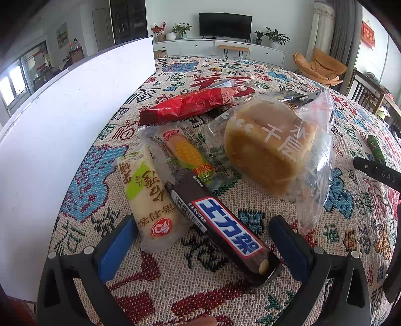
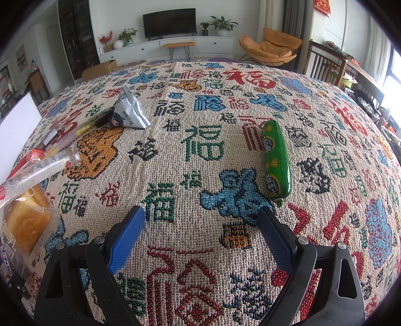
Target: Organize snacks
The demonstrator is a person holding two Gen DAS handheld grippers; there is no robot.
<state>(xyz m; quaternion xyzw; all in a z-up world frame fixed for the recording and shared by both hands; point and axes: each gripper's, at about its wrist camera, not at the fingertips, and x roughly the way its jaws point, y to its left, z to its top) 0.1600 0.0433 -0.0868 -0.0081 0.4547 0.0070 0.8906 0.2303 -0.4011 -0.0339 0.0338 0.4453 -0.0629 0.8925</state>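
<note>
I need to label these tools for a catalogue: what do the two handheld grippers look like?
Both match: the left gripper and right gripper have black, angular linkage arms with silver round pivot pins, and two fingers faced with blue textured pads. No cables or sleeves show.

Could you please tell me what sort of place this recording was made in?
Most likely a home living room: a TV on a white cabinet, houseplants, an orange lounge chair, and a cloth-covered table with snacks.
</note>
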